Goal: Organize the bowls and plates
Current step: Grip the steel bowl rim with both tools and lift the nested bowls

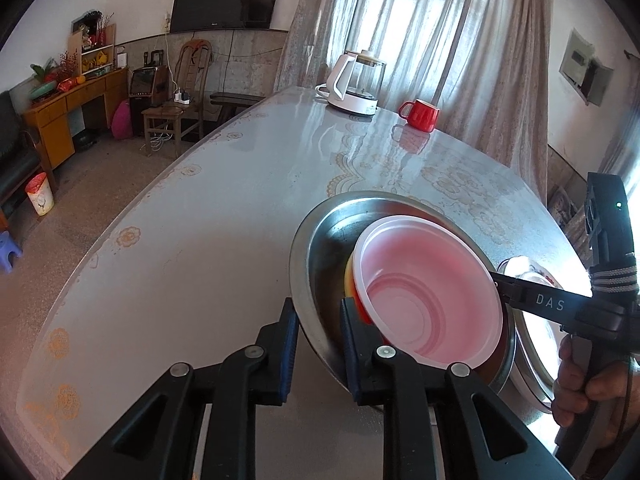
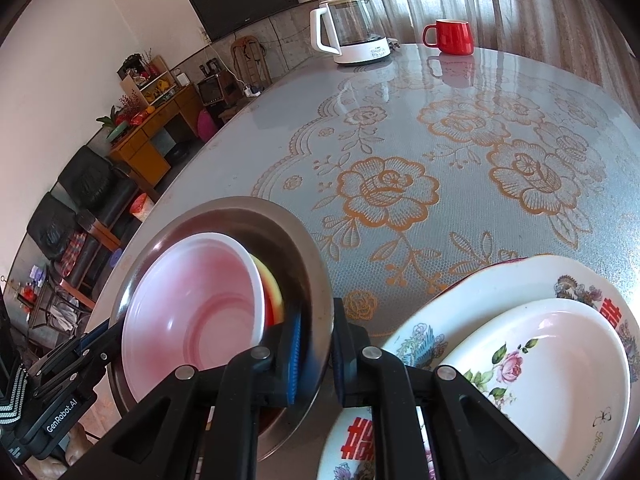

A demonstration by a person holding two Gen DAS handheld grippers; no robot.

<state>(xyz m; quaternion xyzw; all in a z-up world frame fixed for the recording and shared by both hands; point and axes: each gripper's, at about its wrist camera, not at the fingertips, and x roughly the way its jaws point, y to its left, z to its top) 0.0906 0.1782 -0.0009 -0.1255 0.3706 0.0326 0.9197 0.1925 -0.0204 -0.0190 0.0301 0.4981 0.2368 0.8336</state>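
A steel bowl (image 1: 320, 264) (image 2: 296, 248) holds a translucent white plastic bowl (image 1: 432, 280) (image 2: 192, 300), with a yellow and red bowl (image 1: 350, 284) (image 2: 272, 292) nested under it. My left gripper (image 1: 318, 308) (image 2: 116, 332) is shut on the steel bowl's near-left rim. On the opposite rim, my right gripper (image 2: 318, 312) (image 1: 498, 280) is shut too. Right of the steel bowl lies a stack of floral plates (image 2: 460, 308) (image 1: 536, 332) with a rose-patterned dish (image 2: 552, 360) on top. The steel bowl's edge overlaps the stack.
A white and glass kettle (image 1: 352, 84) (image 2: 352, 28) and a red mug (image 1: 422, 114) (image 2: 452, 36) stand at the far side of the round, flower-patterned table (image 2: 400, 140). A person's hand (image 1: 576, 380) grips the right tool. Chairs and a desk stand beyond the table's left edge.
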